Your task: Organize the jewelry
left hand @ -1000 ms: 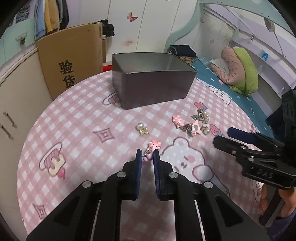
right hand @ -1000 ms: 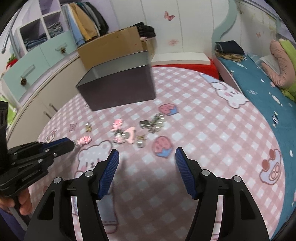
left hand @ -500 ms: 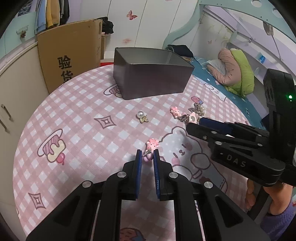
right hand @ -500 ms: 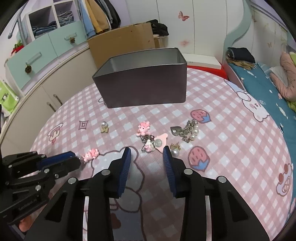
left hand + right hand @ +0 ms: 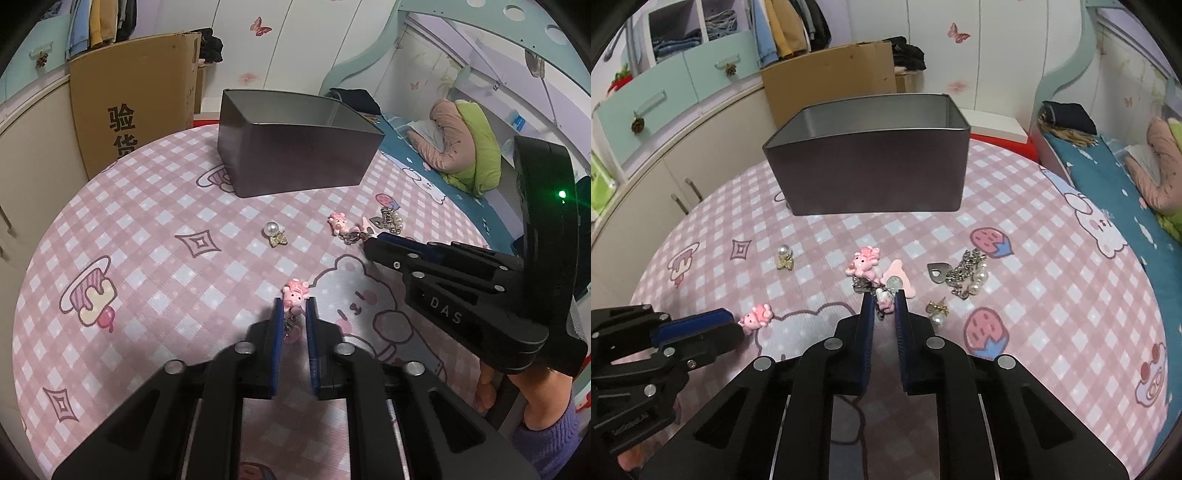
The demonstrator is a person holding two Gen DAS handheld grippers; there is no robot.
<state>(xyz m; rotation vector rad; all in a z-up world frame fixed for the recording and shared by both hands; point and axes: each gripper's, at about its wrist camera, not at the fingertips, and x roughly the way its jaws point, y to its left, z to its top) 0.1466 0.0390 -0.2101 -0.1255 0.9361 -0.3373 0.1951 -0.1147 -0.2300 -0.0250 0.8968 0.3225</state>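
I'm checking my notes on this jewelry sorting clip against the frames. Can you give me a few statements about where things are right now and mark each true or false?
1. The left gripper is closed on a pink pig charm. True.
2. The grey tin box lies tipped on its side. False: it stands upright on the table with its open top up.
3. The right gripper has its fingertips at a cluster of small charms. True.
4. The pearl earring is inside the tin. False: it lies on the pink checked tablecloth, in front of the tin.
5. The chain with pearls is held by the right gripper. False: it lies loose on the cloth, to the right of that gripper.
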